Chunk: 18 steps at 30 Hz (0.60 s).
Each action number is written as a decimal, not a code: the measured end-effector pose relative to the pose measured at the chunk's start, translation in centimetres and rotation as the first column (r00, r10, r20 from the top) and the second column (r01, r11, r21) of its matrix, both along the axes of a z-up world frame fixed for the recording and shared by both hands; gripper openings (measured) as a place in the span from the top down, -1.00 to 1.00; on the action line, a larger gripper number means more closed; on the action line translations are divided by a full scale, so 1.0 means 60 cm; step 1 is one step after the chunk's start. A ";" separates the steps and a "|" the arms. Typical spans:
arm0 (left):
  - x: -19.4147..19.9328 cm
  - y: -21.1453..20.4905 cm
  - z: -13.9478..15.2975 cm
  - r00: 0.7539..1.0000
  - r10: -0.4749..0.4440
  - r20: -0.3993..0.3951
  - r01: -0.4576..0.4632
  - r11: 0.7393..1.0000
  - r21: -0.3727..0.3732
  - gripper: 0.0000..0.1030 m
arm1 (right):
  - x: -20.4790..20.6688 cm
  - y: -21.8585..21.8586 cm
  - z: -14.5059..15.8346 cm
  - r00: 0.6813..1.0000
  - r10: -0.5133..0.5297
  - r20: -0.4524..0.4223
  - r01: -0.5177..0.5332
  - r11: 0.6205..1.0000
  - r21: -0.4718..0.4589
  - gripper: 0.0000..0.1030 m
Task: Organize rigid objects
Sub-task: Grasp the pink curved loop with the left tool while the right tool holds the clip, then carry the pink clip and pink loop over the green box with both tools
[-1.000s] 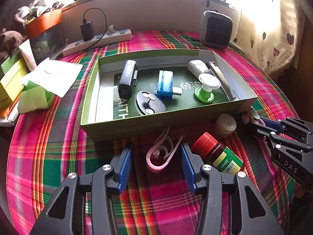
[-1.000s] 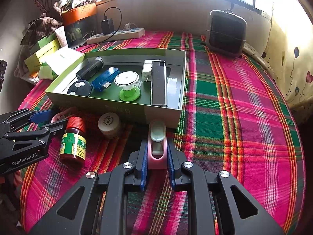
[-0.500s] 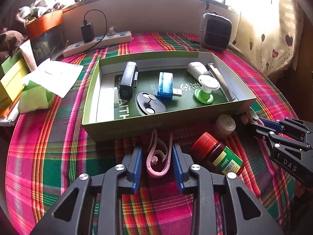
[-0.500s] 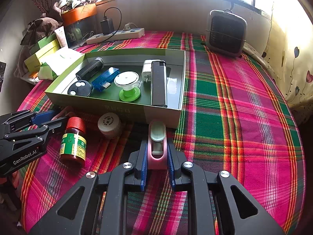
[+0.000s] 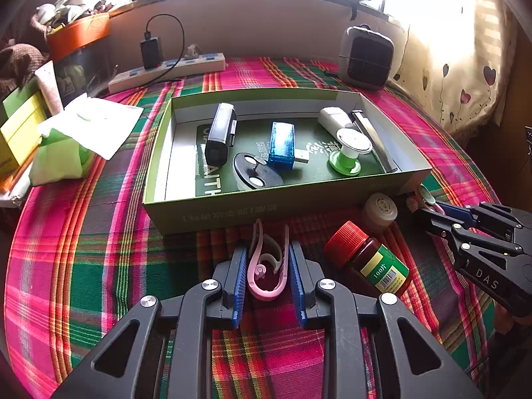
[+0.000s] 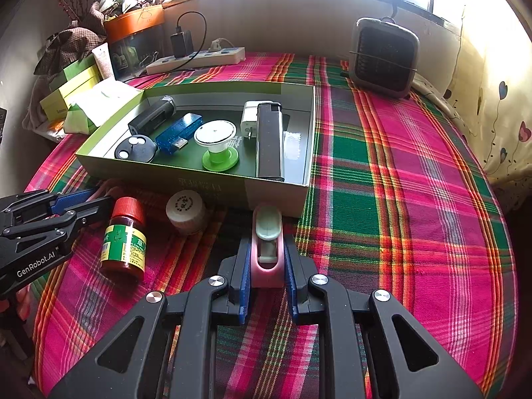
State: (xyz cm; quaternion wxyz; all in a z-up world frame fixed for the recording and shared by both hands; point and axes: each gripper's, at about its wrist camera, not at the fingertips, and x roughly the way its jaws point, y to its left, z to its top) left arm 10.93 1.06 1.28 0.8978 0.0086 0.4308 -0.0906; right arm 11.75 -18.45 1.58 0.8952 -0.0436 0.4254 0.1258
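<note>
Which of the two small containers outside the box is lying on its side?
The brown bottle with red cap and green label; it lies flat on the plaid cloth. The round beige jar beside it stands upright, nearer the green box.

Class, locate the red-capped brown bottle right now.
In the left wrist view, the red-capped bottle lies on the plaid cloth, right of the left gripper, before the green box.
</note>
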 end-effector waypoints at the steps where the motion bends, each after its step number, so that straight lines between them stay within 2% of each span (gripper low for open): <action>1: 0.000 0.000 0.000 1.000 0.000 0.000 0.000 1.000 0.000 0.56 | 0.000 0.000 0.000 1.000 0.000 0.000 0.000 1.000 0.000 0.64; 18: -0.003 0.003 0.005 1.000 -0.003 0.003 0.003 1.000 -0.017 0.56 | -0.001 -0.002 0.000 1.000 0.000 -0.008 0.001 1.000 0.015 0.64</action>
